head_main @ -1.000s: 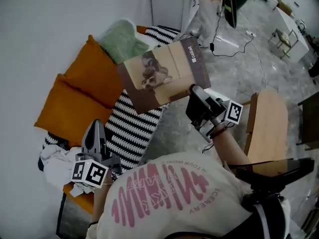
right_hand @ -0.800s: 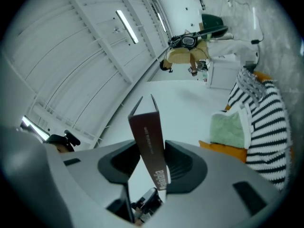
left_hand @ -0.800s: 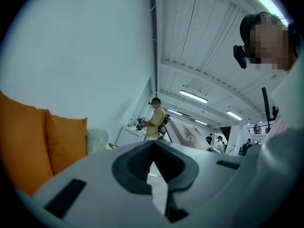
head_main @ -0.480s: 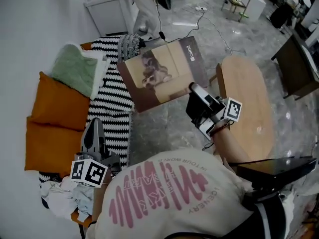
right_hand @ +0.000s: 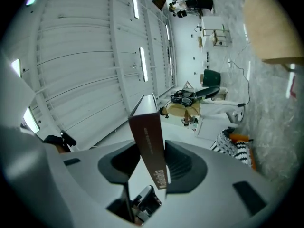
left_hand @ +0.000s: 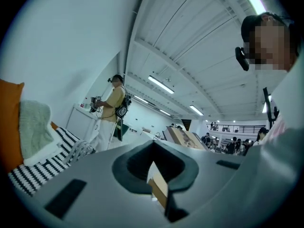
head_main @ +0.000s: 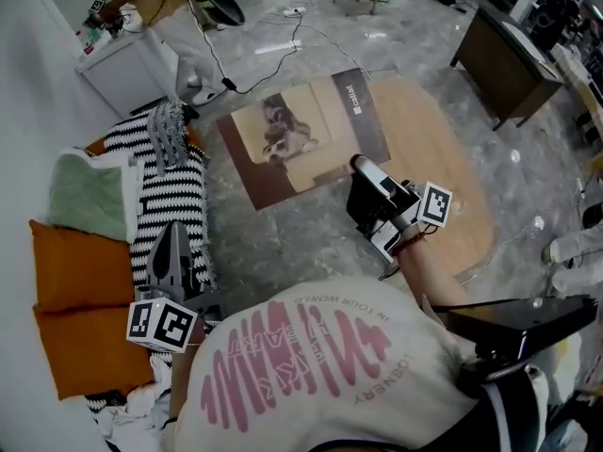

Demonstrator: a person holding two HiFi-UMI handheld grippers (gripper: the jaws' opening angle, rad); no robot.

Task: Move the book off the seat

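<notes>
The book [head_main: 301,139], brown with a dog picture on its cover, hangs in the air over the floor at the edge of a round wooden table [head_main: 443,168]. My right gripper [head_main: 363,172] is shut on its near lower edge. In the right gripper view the book's brown spine [right_hand: 149,146] stands upright between the jaws of that gripper [right_hand: 153,163]. My left gripper [head_main: 172,238] hovers over the striped throw on the sofa seat [head_main: 155,205], fingers together and holding nothing. In the left gripper view its jaws [left_hand: 154,167] leave only a thin slit, and the book [left_hand: 183,137] shows far off.
Orange cushions [head_main: 80,281] and a green one [head_main: 89,191] lean along the sofa at the left. A white cabinet [head_main: 132,64] with cables stands behind it, and a dark desk [head_main: 509,55] at the far right. Another person [left_hand: 111,110] stands by the cabinet.
The sofa has slid to the left of the view and the wooden table has come under the book. The book stays in my right gripper. My left gripper has swung along, still shut.
</notes>
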